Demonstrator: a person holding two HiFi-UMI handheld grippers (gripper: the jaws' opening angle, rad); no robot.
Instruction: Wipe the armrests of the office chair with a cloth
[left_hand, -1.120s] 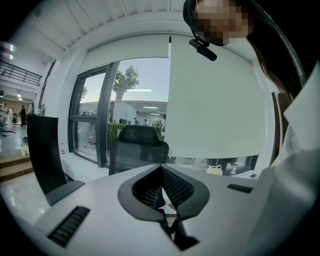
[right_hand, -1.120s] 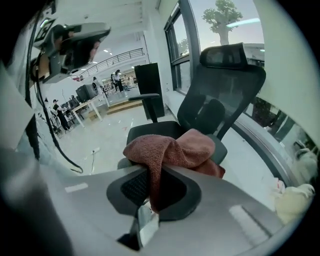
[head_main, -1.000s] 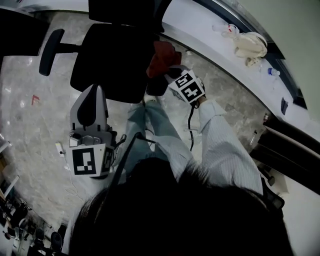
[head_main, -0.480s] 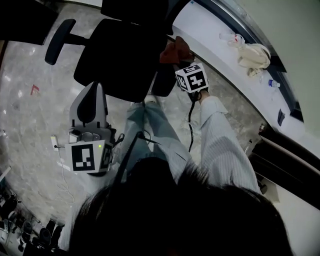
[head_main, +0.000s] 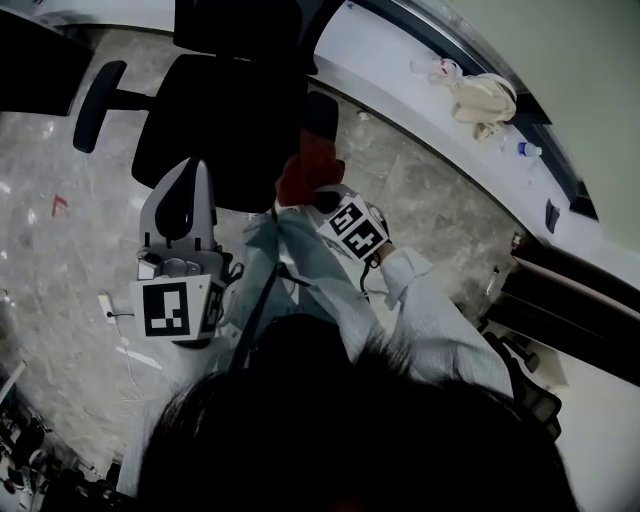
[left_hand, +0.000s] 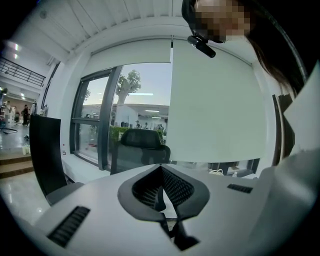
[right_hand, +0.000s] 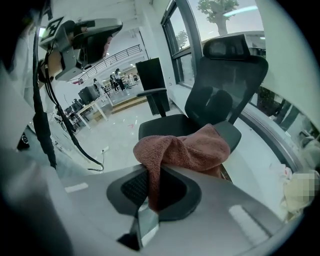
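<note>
Head view: the right tool (head_main: 308, 190) is clenched on a red cloth (head_main: 300, 172) at the near end of the chair's (head_main: 220, 120) right armrest (head_main: 321, 112). Contact with the pad cannot be confirmed.

Right gripper view: the cloth (right_hand: 186, 147) is pinched between the jaws and bunched over them, hiding most of that armrest. The chair back (right_hand: 230, 85) and the left armrest (right_hand: 152, 92) show beyond it.

Left gripper view: the left tool (left_hand: 161, 185) is clenched on nothing and faces a window (left_hand: 132, 110).

Clearance: the left tool (head_main: 190, 170) hangs at the seat's near edge. Open floor (head_main: 60, 200) lies left. A curved ledge (head_main: 400, 80) with a white bag (head_main: 485, 95) runs right of the armrest, leaving a narrower floor strip.
</note>
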